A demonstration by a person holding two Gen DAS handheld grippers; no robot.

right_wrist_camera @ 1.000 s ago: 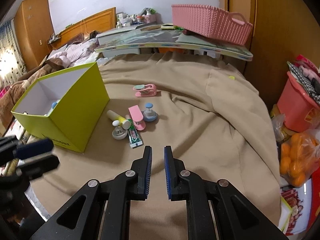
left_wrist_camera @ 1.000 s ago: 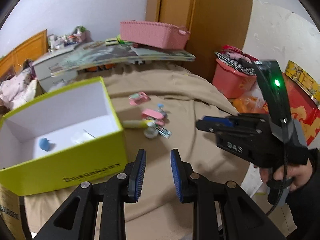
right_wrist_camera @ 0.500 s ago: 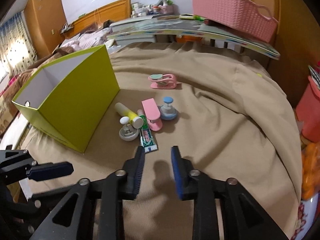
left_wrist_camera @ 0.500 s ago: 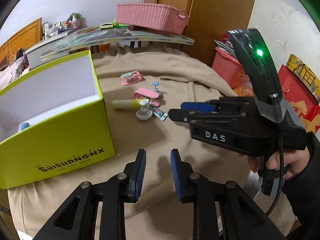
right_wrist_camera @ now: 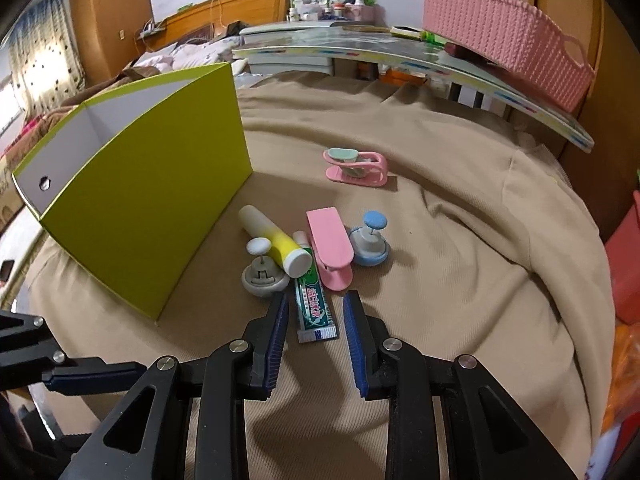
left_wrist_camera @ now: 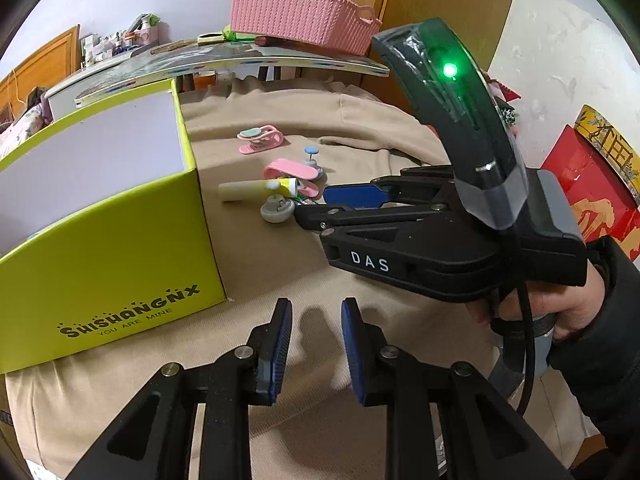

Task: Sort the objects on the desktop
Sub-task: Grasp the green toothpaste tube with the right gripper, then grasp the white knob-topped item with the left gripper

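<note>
Across a tan ribbed cloth (right_wrist_camera: 460,280) covering the work surface, the desktop clutter is sitting in one cluster beside a lime-green box (right_wrist_camera: 160,208), which is standing at the cloth's left edge and showing "SHISHANGNX / YOU ARE MINE" on its front. Cluster: green toothpaste tube (right_wrist_camera: 314,300) with print too small to read, yellow-white tube (right_wrist_camera: 276,242) lying across it, pink clip (right_wrist_camera: 330,248), grey suction hook (right_wrist_camera: 262,274), blue suction hook (right_wrist_camera: 370,240); a second pink clip (right_wrist_camera: 356,166) is lying apart, toward the far edge. Right gripper (right_wrist_camera: 316,308) is hovering with jaws released, straddling the toothpaste tube's near end, not pinching it; "DAS" is reading on its body in the left wrist view. Left gripper (left_wrist_camera: 316,320) is idling near the cloth's front edge, jaws apart, grasping nothing. Behind: a long board (right_wrist_camera: 400,56) carrying a pink woven basket (right_wrist_camera: 500,36), wooden doors, a bed headboard (right_wrist_camera: 224,8), a red bin at right.
</note>
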